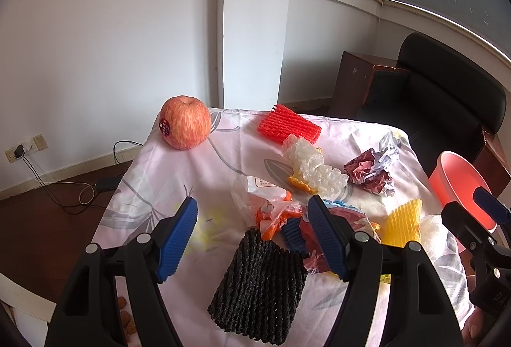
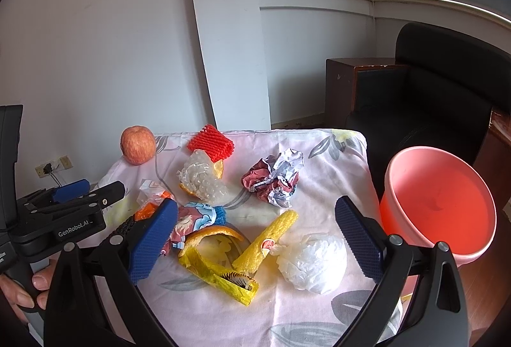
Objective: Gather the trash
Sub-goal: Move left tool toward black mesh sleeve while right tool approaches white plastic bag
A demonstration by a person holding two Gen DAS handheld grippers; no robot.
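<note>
Left gripper (image 1: 252,238) and right gripper (image 2: 255,238), both spread wide and holding nothing, hover low in frame above scattered trash: black foam net (image 1: 258,286) lower centre, white plastic wad (image 2: 313,264) beside the pink bin (image 2: 440,206) at right.

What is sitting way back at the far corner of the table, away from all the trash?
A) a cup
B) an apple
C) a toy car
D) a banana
B: a round red-and-yellow apple with a sticker stands alone at the far left corner of the cloth-covered table, apart from the wrappers and foam nets.
</note>
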